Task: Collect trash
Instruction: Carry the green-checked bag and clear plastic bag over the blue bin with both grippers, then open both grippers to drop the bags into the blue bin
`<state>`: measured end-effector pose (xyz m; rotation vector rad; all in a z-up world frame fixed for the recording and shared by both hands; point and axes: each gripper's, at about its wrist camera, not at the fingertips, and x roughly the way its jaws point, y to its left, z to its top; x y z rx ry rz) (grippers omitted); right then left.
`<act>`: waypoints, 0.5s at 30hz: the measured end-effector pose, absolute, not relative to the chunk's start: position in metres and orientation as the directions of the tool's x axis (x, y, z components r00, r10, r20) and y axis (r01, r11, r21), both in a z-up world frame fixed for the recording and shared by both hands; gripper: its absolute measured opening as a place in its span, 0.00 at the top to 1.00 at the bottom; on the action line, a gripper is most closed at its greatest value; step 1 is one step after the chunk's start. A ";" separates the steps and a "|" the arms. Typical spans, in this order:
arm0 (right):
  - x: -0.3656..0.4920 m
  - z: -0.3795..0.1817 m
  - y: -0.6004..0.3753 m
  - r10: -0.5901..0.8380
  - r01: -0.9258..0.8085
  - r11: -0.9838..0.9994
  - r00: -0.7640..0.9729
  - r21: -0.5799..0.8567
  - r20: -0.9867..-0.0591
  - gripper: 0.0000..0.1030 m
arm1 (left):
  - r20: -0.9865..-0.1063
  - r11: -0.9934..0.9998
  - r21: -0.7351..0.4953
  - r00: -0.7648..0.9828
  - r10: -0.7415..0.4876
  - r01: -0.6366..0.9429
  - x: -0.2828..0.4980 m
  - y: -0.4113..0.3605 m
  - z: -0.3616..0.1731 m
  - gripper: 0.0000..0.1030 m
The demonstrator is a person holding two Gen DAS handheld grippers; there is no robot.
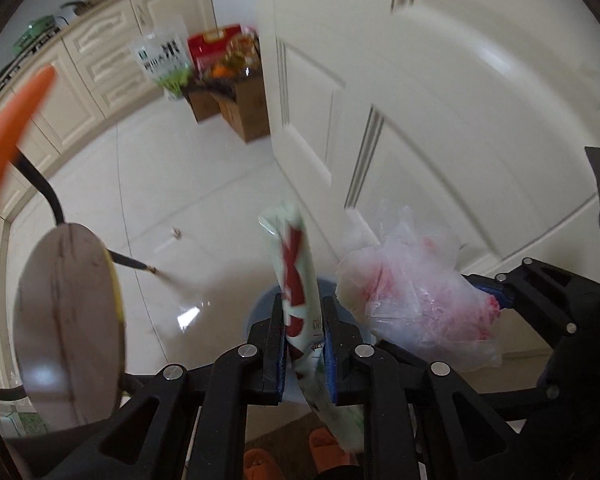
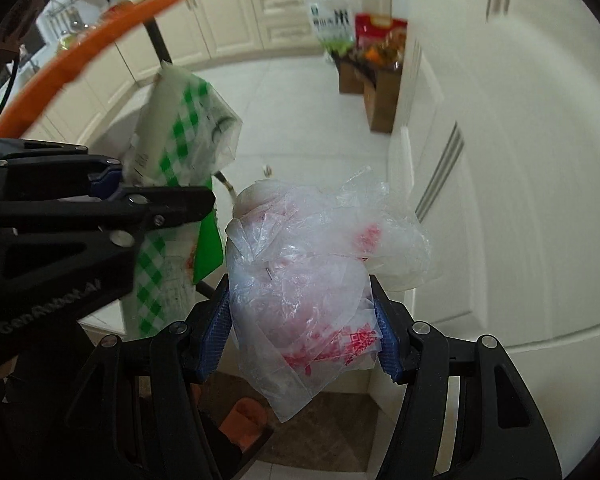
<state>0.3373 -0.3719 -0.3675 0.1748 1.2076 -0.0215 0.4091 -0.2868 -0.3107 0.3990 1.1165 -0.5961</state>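
My left gripper [image 1: 303, 304] points down and is shut on a flat white-and-green wrapper [image 1: 294, 264] with red print, which sticks out past the blue pads. In the right wrist view the same wrapper [image 2: 180, 128] shows a green check pattern, held by the left gripper [image 2: 160, 184] at the left. My right gripper [image 2: 298, 280] is shut on a crumpled clear plastic bag [image 2: 308, 264] with red print; that bag [image 1: 416, 300] also shows at the right of the left wrist view. A blue-grey round bin [image 1: 262, 308] lies below, mostly hidden behind the left fingers.
A white panelled door [image 1: 460, 120] stands close on the right. Cardboard boxes with groceries [image 1: 236, 96] sit by cream cabinets [image 1: 100, 64]. An orange rim [image 1: 16, 120] and a grey round disc [image 1: 68, 328] are at the left. Orange slippers [image 1: 324, 448] are on a brown mat.
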 end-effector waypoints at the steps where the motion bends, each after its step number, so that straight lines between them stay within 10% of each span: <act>1: 0.338 -0.377 -0.375 0.082 0.118 0.985 0.344 0.129 -0.935 0.43 | -0.924 0.778 0.010 0.303 -0.233 0.628 0.413 -0.296 -0.317 0.86; 9: 0.343 -0.428 -0.378 0.143 0.153 0.969 0.281 0.192 -0.949 0.43 | -0.942 0.799 0.054 0.296 -0.158 0.598 0.438 -0.317 -0.346 0.51; 15: 0.350 -0.443 -0.377 0.189 0.173 0.953 0.298 0.248 -0.935 0.34 | -0.935 0.809 0.106 0.335 -0.117 0.578 0.432 -0.313 -0.345 0.49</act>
